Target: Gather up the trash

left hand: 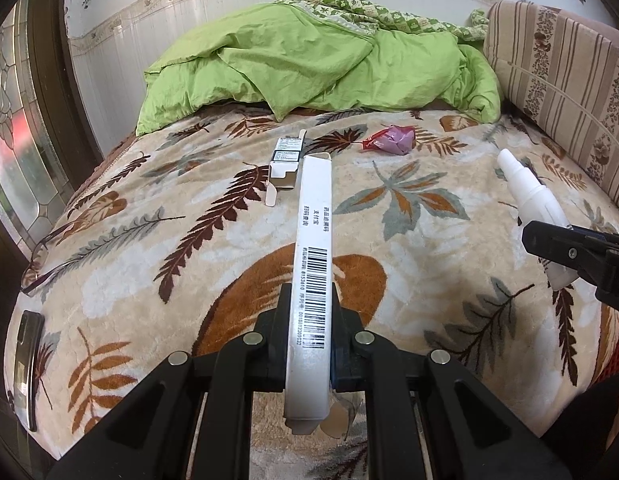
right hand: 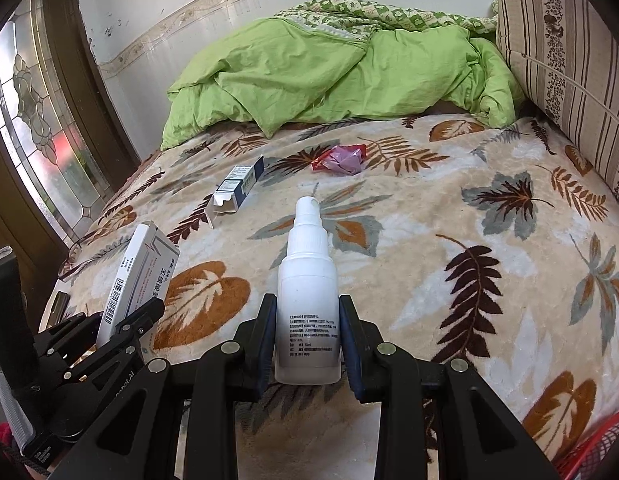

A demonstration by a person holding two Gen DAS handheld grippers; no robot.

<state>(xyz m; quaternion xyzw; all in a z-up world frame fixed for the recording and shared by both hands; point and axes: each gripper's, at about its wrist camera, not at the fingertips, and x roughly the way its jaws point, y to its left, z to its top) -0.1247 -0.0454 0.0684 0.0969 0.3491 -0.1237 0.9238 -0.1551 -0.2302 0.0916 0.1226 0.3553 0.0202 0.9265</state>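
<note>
Above the near edge of the bed, both our hands are already loaded. Left gripper: fingers clamped on a long white box, held on edge, its long axis running straight out ahead of the fingers, barcode side up. Right gripper: fingers clamped on the lower body of a white spray bottle, nozzle pointing forward.

Trash left on the blanket: an open small box lying flat, flap toward us, and a crumpled red-and-pink wrapper just to its right, further back toward the green quilt.

Both lie dead ahead of the fingers, well apart from them. The small box sits nearer our left side, the wrapper closer to centre.

Red mesh, perhaps a basket, shows at lower right, nearest the right gripper. We judge that unloading there comes first, since neither hand is free.
</note>
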